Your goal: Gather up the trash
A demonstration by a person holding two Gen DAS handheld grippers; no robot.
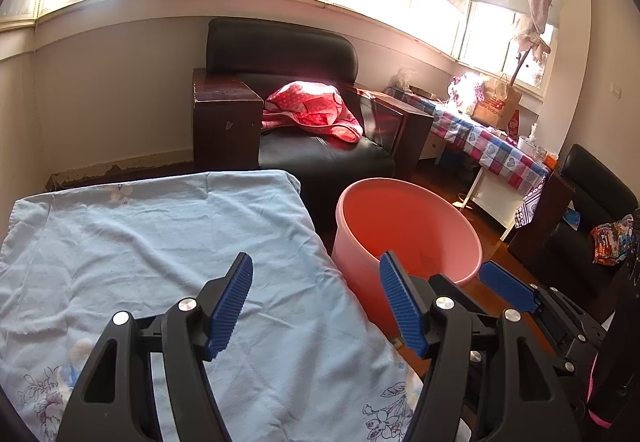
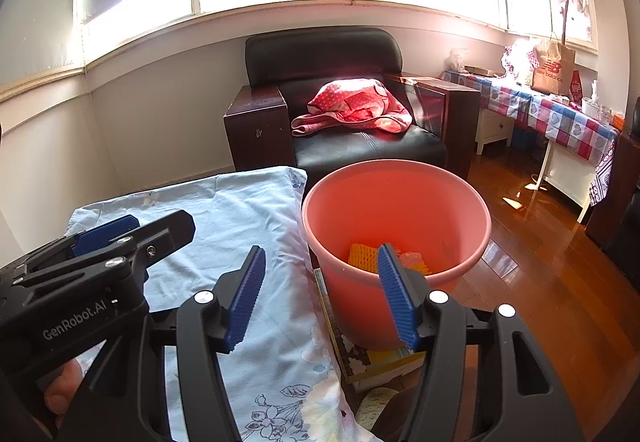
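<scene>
A pink plastic bucket (image 2: 400, 202) stands on the floor beside a table covered with a light blue floral cloth (image 2: 240, 226). Yellow and white trash (image 2: 362, 256) lies at its bottom. My right gripper (image 2: 320, 262) is open and empty, held over the table edge and the bucket's near rim. My left gripper (image 1: 316, 274) is open and empty above the cloth (image 1: 160, 242), with the bucket (image 1: 404, 218) just to its right. The left gripper also shows in the right wrist view (image 2: 108, 230), and a right fingertip (image 1: 508, 286) shows in the left wrist view.
A black armchair (image 2: 360, 90) with a pink dotted cloth (image 2: 356, 102) stands behind the bucket. A long table with a checked cloth (image 2: 560, 118) and a paper bag (image 2: 552, 68) runs along the right wall. Books (image 2: 372, 358) lie under the bucket. The floor is polished wood (image 2: 540, 282).
</scene>
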